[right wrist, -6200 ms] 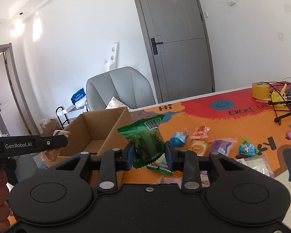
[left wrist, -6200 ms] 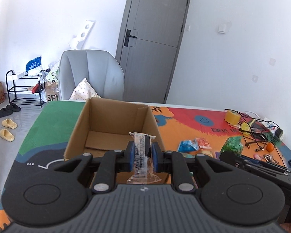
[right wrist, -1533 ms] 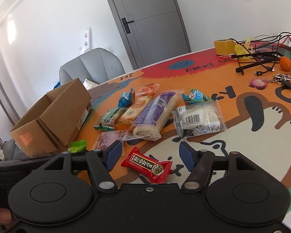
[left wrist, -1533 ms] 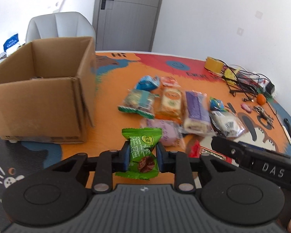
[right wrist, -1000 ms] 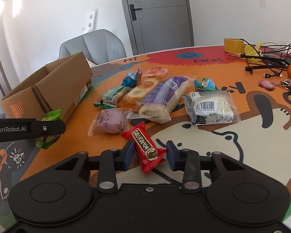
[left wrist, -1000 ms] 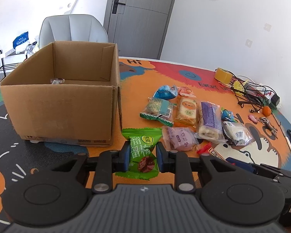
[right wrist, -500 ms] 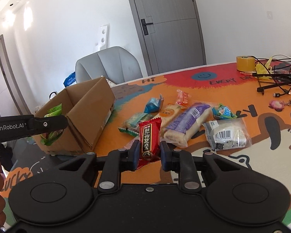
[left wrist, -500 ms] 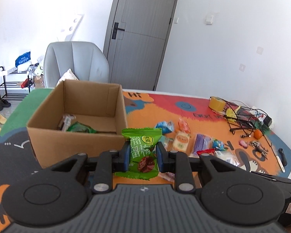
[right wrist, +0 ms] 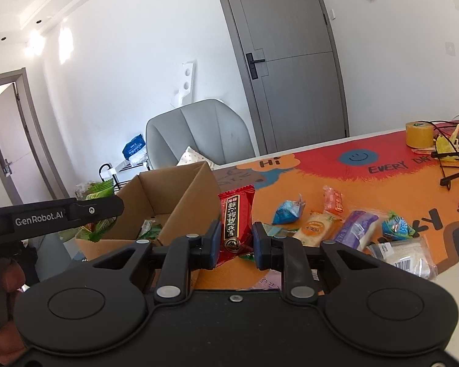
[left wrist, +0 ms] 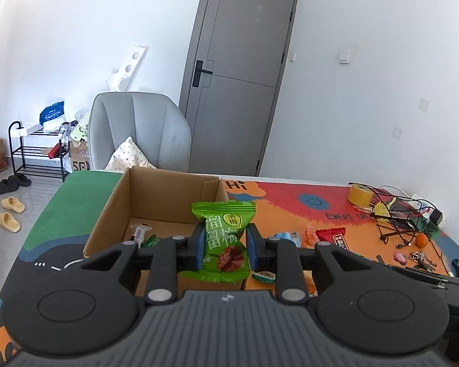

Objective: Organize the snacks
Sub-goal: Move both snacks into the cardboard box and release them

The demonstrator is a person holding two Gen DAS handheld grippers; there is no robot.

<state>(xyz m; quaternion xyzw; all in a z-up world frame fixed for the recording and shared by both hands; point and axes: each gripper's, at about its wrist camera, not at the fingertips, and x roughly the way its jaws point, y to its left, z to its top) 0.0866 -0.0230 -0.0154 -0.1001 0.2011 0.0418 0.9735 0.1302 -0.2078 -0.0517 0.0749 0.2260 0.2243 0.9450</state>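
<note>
Both claws loaded. Left claw (left wrist: 224, 246) pinches a green candy packet (left wrist: 224, 238) upright between its blue pads, long axis vertical, top edge sticking above the fingers. Right claw (right wrist: 233, 240) pinches a red snack bar (right wrist: 236, 220) the same way, upright, pads pressed on its lower half. Key relation: the cardboard box (left wrist: 113, 211) sits directly ahead of and below the left claw, open top facing up, near wall just under the fingertips, so the green packet looks almost over the opening. From the right claw the box (right wrist: 180, 202) lies ahead and to the left, its near corner just beside the red bar, so that side needs a leftward shift to get over the opening. Left is nearer, I'd judge it drops first. A couple of wrappers already lie on the box floor, the clearest (left wrist: 140, 232) near the left wall. Both claws tilt slightly downward, wrists roughly level with no visible roll; the left claw's body shows at the left edge of the right view, alongside the box. The remaining snacks (right wrist: 355, 226) lie scattered on the table mat (right wrist: 382, 183), ahead and right of the right claw, well apart from the box. Risk: the tall packets could catch the box rim if released too low.
</note>
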